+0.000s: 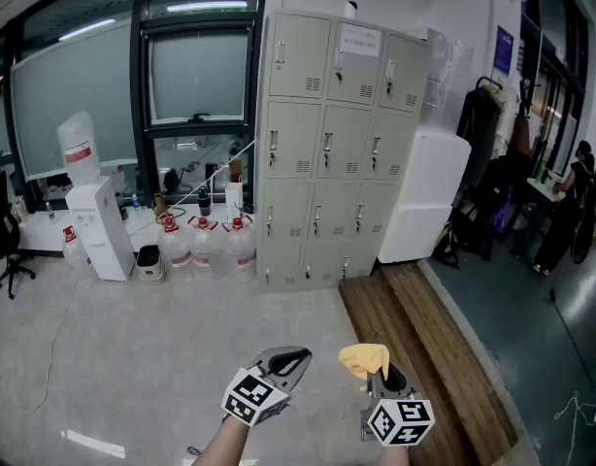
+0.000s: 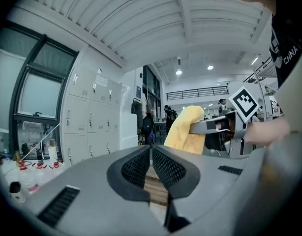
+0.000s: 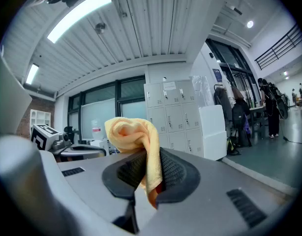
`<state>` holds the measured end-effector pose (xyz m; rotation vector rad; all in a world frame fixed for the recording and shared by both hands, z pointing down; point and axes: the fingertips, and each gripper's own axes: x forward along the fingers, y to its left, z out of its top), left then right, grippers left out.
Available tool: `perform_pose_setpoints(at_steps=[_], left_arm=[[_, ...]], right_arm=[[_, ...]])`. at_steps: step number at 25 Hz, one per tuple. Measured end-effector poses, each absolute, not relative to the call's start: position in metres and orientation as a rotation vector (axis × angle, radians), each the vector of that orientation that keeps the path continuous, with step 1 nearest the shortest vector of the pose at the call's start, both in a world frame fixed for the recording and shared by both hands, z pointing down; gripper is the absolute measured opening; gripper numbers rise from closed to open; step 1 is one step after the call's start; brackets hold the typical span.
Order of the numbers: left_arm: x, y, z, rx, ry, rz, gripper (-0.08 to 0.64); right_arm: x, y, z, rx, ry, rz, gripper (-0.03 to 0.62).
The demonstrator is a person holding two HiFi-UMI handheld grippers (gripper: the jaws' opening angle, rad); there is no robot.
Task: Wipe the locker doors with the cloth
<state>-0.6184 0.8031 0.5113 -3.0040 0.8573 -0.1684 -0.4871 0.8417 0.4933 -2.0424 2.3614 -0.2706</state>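
A white water dispenser (image 1: 102,226) stands on the pale marbled floor (image 1: 133,357) below the large frosted windows (image 1: 196,76), an upturned clear bottle (image 1: 78,149) seated on its top. Just right of it is a small dark-topped bin (image 1: 149,262), then a row of big water bottles (image 1: 203,249) with red caps. A black office chair (image 1: 5,241) shows at the left edge. A tall white cabinet (image 1: 422,197) stands at the head of a wooden platform (image 1: 414,338) that runs toward the camera. Dark coats (image 1: 482,115) hang further right, and a person (image 1: 568,207) in dark clothes stands near the right edge.
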Motion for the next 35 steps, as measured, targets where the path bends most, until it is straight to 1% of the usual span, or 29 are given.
perform_pose_setpoints(at_steps=[15, 28, 35], left_arm=[[-0.583, 0.797, 0.507, -2.986, 0.76, -0.205, 0.032], [-0.58, 0.795, 0.518, -3.015, 0.741, -0.225, 0.032], [-0.55, 0.792, 0.535, -3.06, 0.721, -0.259, 0.032]], right_arm=[[-0.47, 0.832, 0.488, -2.062, 2.319, -0.286, 0.071], [-0.469, 0.829, 0.502, -2.067, 2.306, -0.343, 0.072], [-0.448, 0.829, 0.521, -2.085, 2.306, -0.391, 0.072]])
